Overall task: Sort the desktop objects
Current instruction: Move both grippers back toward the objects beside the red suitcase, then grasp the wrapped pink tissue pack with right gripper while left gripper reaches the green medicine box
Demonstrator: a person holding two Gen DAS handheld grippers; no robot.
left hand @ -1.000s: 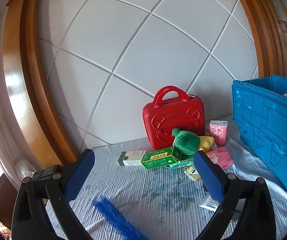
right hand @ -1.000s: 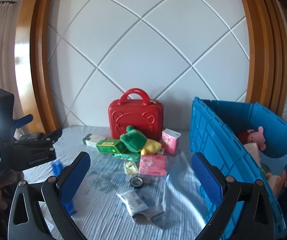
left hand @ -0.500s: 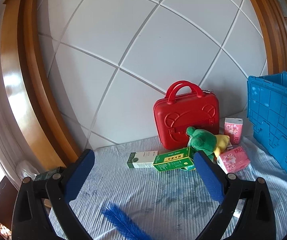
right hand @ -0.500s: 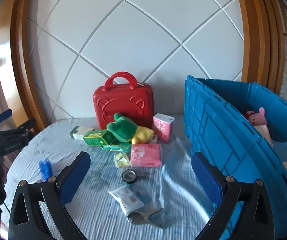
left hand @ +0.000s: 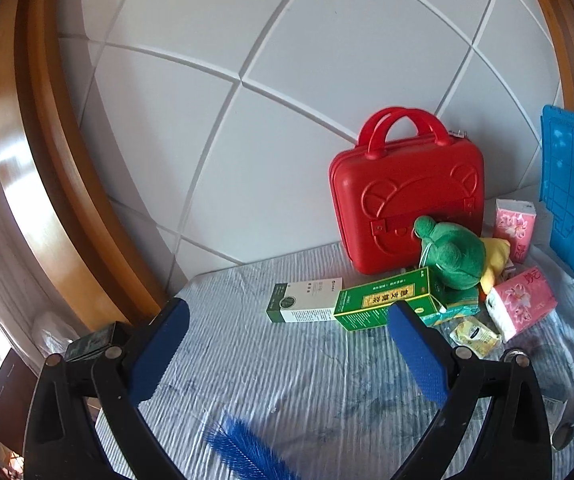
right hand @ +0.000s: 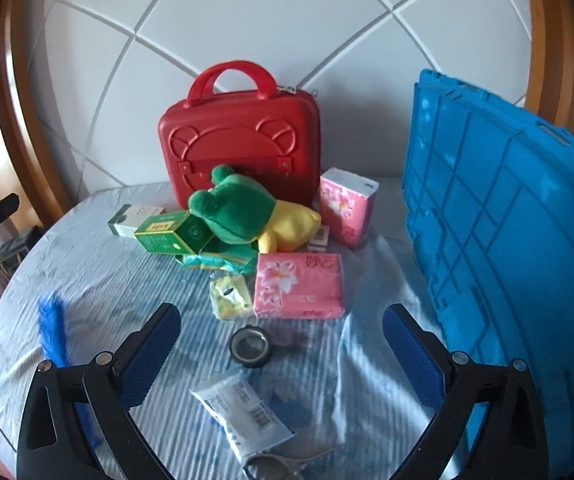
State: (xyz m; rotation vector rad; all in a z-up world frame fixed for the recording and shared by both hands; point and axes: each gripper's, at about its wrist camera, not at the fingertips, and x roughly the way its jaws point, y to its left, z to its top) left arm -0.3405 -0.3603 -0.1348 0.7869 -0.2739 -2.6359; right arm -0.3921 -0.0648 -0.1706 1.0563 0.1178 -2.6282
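A red case (right hand: 239, 140) stands against the wall at the back of the cloth-covered table. In front of it lie a green plush frog (right hand: 235, 210) on a yellow toy, a green box (right hand: 167, 236), a white and green box (left hand: 307, 302), two pink tissue packs (right hand: 299, 286) (right hand: 347, 212), a yellow sachet (right hand: 229, 296), a black tape roll (right hand: 249, 346) and a white packet (right hand: 243, 412). My right gripper (right hand: 283, 346) is open, low over the tape roll. My left gripper (left hand: 287, 342) is open above bare cloth, short of the boxes. A blue feather (left hand: 247, 448) lies near it.
A large blue crate (right hand: 519, 248) stands at the right edge of the table. A metal clip (right hand: 287, 462) lies by the white packet. A dark box (left hand: 87, 344) sits off the table's left edge. Curved wooden trim (left hand: 27, 184) frames the white panelled wall.
The right gripper has moved forward and down toward the tape roll and packet. The left gripper has swung left, so the items and crate slid right in its view. Both stay open.
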